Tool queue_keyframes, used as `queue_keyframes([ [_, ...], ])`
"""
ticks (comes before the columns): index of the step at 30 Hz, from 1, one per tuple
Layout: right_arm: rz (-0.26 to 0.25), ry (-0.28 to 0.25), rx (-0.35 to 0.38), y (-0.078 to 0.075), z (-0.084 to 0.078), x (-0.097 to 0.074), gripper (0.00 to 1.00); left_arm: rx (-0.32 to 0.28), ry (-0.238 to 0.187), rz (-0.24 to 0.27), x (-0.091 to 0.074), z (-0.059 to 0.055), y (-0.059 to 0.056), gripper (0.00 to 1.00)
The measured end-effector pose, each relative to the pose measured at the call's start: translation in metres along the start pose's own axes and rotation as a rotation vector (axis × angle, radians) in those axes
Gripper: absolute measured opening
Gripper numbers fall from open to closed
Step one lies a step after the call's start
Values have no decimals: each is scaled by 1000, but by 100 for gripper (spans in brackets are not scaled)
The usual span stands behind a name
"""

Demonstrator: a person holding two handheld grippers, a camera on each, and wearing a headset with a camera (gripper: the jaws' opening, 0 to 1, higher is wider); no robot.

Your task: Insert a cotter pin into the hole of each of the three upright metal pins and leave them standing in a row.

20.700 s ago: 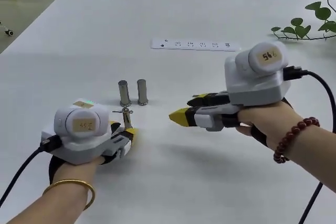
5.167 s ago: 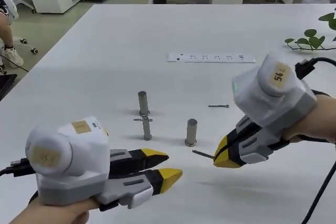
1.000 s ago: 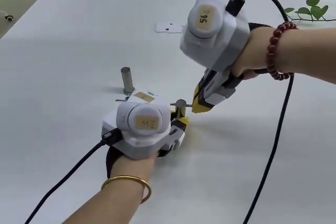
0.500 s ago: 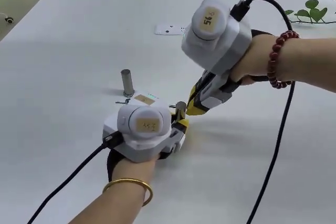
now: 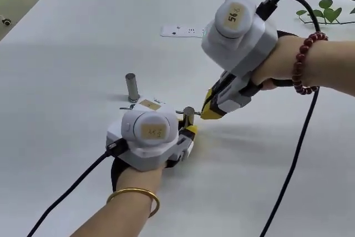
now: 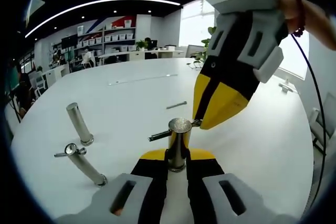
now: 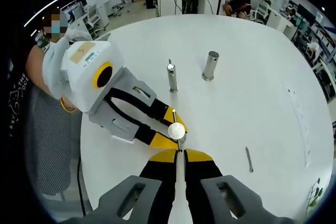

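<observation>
Left gripper (image 6: 177, 157): jaws are closing around the lower shaft of the held pin (image 6: 179, 139) and keeping it upright on the table (image 6: 131, 98).

Right gripper (image 7: 180, 154): jaws are pinched together on the cotter pin (image 6: 160, 136). It is coming in from 1 o'clock of the pin head in the left gripper view.

Change: about five seconds ago this pin was standing free, the left gripper was hanging open well short of it, and the right gripper was carrying the cotter pin clear of it. Now the cotter pin's tail is sticking out at 9 o'clock of the pin head, so it is passing through the hole. Over the last second little is differing beyond camera shift.

Judgement: the second insertion is nearly done.

Other parts:
- The finished pin (image 6: 84, 161) is leaning at 8 o'clock of the held pin, with its own cotter pin in place.
- The bare pin (image 6: 80, 124) is standing at 10 o'clock and waiting for its cotter pin.
- The spare cotter pin (image 7: 249, 159) is lying flat on the table, well apart from the pins.

Hard to make out:
- The hole itself is being covered by the right gripper's tips, so I cannot tell whether the cotter pin's loop is seated against the shaft.
- In the head view the left gripper's housing is covering most of the finished pin.
</observation>
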State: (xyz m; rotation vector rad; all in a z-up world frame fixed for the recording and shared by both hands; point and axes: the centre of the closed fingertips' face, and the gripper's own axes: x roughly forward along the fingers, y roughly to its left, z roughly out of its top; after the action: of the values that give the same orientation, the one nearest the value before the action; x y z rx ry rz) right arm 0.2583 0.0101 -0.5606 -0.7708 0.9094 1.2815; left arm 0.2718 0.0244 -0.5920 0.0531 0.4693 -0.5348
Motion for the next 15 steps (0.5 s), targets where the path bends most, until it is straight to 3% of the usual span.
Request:
queue_keyframes([
  [15, -5, -11, -8, 0, 8, 5, 0, -1, 0, 1, 0, 0, 1, 10],
])
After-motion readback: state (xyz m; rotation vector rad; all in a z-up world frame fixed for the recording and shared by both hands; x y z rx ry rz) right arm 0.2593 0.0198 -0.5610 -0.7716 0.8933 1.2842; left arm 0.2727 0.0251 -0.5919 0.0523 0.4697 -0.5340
